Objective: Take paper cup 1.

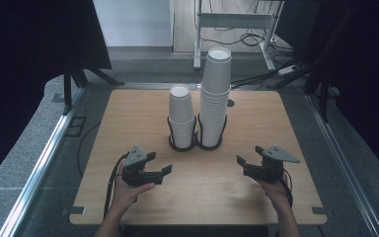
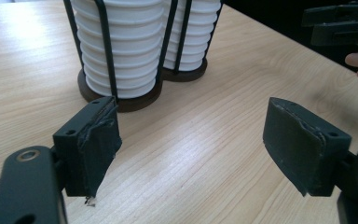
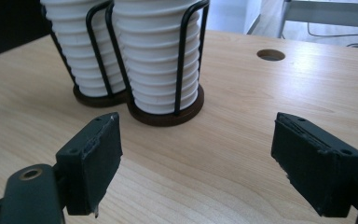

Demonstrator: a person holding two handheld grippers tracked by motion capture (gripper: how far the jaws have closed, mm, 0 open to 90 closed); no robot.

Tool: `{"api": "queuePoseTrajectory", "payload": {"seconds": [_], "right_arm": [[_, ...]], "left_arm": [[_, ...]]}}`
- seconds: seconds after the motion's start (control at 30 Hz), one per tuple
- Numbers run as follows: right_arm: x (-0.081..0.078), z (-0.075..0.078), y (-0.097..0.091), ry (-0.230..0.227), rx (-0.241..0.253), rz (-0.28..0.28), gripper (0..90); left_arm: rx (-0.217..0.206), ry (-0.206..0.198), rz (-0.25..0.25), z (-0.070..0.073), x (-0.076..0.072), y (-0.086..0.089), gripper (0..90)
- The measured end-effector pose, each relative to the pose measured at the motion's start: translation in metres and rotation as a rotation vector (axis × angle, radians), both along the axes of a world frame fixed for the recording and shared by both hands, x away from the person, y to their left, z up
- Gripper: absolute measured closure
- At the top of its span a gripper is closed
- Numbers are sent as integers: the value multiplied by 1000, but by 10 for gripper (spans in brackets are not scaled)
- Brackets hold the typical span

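Hovering low over the bench (image 1: 128, 118), both the left gripper (image 1: 153, 164) and right gripper (image 1: 249, 161) are being held open and empty, aimed toward twelve o'clock at the shorter cup stack (image 1: 181, 113) and taller cup stack (image 1: 215, 89) in their wire holder (image 1: 196, 143); an approach is judged under way, and a top cup is next to be grasped.

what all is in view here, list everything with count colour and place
cup stacks: 2, white, side by side mid table, the right one taller
holder: 1, black wire with two dark round bases, around both stacks
table: 1, light wood, centre
hole: 1, dark, in the table right of the stacks
frame: 1, white, on the floor beyond the table
cables: several, black, floor beyond the table
left gripper: 1, black, near left, open, nothing held
right gripper: 1, black, near right, open, nothing held
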State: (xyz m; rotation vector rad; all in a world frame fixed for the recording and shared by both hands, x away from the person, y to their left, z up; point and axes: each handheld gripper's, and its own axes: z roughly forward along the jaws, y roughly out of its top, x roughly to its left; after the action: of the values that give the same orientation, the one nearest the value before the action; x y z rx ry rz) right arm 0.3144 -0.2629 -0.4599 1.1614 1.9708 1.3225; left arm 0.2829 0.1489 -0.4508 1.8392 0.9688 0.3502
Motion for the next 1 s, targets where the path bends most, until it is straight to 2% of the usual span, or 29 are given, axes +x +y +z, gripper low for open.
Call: {"api": "queuePoseTrajectory", "payload": {"seconds": [0.07,0.13,0.3,0.33,0.53,0.57,0.73,0.77,0.83,0.93,1.0], "right_arm": [[1,-1,1,6,-13,13,162],[-1,-3,2,11,-30,16,162],[-6,-2,-3,0,-1,5,136],[-7,1,-6,-2,23,25,137],[-11,7,-3,-31,3,25,153],[-15,9,0,-49,-8,33,166],[-15,11,7,-49,10,63,174],[-12,11,13,-47,-13,72,171],[-11,12,16,-50,-22,80,173],[-6,15,24,-61,10,121,199],[-4,15,27,-60,8,125,199]], "left_arm": [[16,-6,8,1,0,-1,184],[16,-9,10,2,-1,-1,189],[3,-10,0,2,-4,1,169],[-10,-13,-2,4,-5,3,168],[-32,-21,-18,9,-6,7,151],[-32,-21,-18,9,-6,7,149],[-28,-16,-23,9,0,6,148],[-28,-13,-20,12,2,5,148],[-33,-17,-17,15,4,6,149],[-63,-30,-19,22,11,5,151],[-66,-34,-18,24,12,5,154]]}}
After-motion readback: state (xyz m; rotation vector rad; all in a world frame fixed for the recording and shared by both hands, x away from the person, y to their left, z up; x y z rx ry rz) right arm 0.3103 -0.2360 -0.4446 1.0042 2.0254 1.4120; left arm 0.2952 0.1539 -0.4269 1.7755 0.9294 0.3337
